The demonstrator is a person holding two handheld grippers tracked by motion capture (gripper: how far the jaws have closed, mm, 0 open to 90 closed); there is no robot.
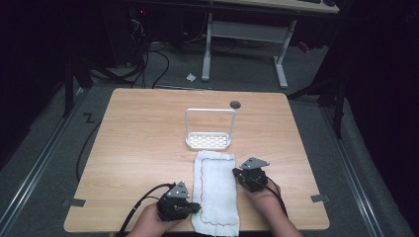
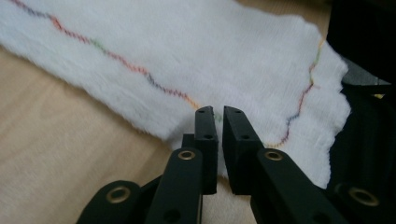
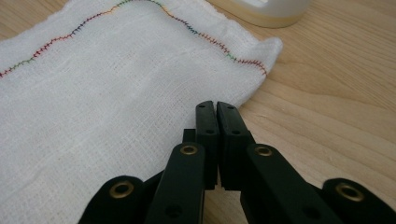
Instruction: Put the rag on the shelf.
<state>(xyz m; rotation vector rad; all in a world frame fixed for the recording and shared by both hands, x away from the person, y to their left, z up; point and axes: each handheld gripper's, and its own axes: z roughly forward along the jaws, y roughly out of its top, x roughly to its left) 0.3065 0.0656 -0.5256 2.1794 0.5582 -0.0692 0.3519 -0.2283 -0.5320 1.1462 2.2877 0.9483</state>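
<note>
White cloth [image 1: 216, 192], rectangular, edged in multicoloured stitching, is laid flat between the two tongs and runs lengthwise away from the person, its near end at the table's front edge. Left gripper [image 2: 218, 112] is set at the cloth's left long edge, near the front corner; its jaws are drawn narrow, a slim gap left between them, and the hem appears to be caught at their tips, though a firm grip cannot be confirmed. Right gripper [image 3: 215, 105] is set at the opposite long edge, further from the person; its jaws are pressed together on the cloth's border. Beyond both tongs, just past the far end of the cloth, a white rack [image 1: 208, 140] with a perforated base and upright wire frame is placed, apart from the cloth or barely meeting it. All items are borne by a wooden table [image 1: 143, 128]. Progress is judged early: both edges are taken or nearly taken, yet no fold, lift or hanging is evident; the cloth is yet to be raised and handled.
</note>
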